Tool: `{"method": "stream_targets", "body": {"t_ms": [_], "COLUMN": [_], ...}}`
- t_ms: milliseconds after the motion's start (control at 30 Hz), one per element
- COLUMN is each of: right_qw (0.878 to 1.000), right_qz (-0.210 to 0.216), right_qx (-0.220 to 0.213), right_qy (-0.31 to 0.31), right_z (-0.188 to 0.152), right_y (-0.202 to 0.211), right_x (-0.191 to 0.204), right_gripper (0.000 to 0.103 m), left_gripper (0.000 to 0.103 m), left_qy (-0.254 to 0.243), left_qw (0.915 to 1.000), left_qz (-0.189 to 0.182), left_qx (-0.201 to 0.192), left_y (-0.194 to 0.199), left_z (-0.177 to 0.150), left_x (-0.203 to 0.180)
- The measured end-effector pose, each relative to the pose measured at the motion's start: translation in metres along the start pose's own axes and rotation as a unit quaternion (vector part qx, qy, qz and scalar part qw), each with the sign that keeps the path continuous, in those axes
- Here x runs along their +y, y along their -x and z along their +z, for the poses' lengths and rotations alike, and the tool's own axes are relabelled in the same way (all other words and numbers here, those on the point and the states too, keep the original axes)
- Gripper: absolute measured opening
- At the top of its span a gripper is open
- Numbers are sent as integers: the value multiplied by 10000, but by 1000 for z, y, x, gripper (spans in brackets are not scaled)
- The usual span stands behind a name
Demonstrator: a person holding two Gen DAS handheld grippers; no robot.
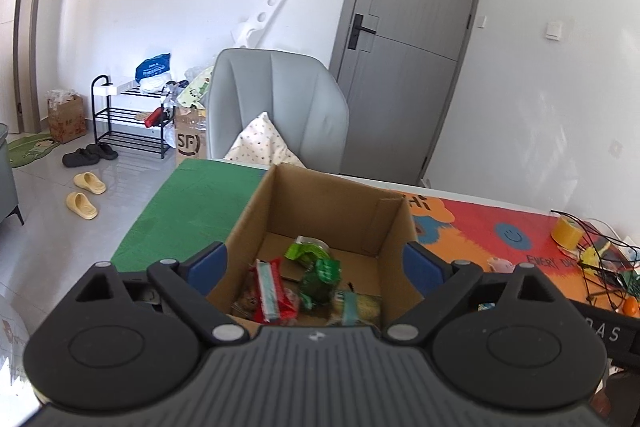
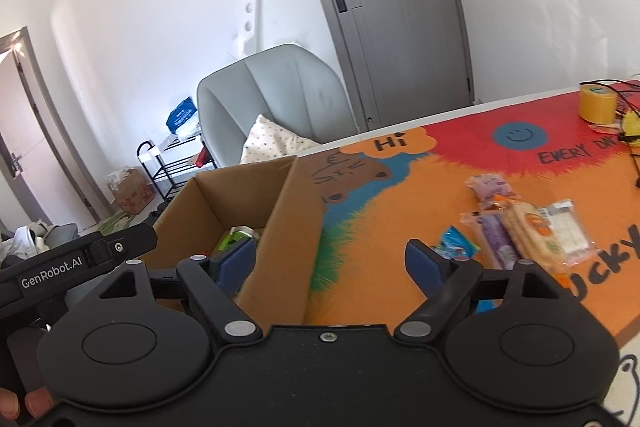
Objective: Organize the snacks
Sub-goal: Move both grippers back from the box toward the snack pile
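Left tongs (image 1: 316,263) spread above snacks (image 1: 304,287) in cardboard box (image 1: 320,195), right tongs (image 2: 332,261) spread, empty, beside box

Box mouth: the cardboard box (image 1: 320,223) is open on top, flaps upright; access from above is clear.
Box floor: snack packets (image 1: 296,287) crowd the near half; the far half lies bare.
Box walls: the right wall (image 2: 288,231) rises between the interior and the table's mat (image 2: 400,235).
Left gripper (image 1: 316,267): jaws spread wide over the box, nothing between them.
Right gripper (image 2: 332,263): jaws apart, straddling the right wall.
Right of box: bare mat, then a cluster of loose snacks (image 2: 520,223).
Far right corner: tape roll (image 2: 598,103) and tangled cables (image 1: 604,267).
Far edge: grey chair (image 1: 276,107) just behind the table.
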State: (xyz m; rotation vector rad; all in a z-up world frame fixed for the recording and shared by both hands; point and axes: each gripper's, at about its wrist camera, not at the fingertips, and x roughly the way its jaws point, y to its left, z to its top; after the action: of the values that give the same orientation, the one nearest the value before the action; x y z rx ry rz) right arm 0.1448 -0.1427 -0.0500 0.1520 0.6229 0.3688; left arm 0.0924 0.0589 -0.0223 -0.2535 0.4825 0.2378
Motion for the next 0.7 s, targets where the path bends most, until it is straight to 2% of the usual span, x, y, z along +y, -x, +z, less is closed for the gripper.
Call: {"method": "stream_targets", "body": {"t_ms": [133, 367, 700], "right_qw": [9999, 9992, 9973], "right_qz": [-95, -256, -514], "right_qx": [-46, -166, -287], "right_qy": [-123, -272, -443], "right_z": [-3, -4, -4], "right_y": [10, 30, 57], "right_x": [-17, -44, -84], "right_gripper": [86, 96, 97], "left_gripper": [94, 95, 95], "left_qy": [-79, -200, -338], "left_qw": [9999, 9995, 9982], "left_qz": [-75, -225, -462], "left_qx": [58, 110, 167], "left_y": [0, 1, 3], "left_z": [-4, -11, -21], "left_x": [-11, -36, -75]}}
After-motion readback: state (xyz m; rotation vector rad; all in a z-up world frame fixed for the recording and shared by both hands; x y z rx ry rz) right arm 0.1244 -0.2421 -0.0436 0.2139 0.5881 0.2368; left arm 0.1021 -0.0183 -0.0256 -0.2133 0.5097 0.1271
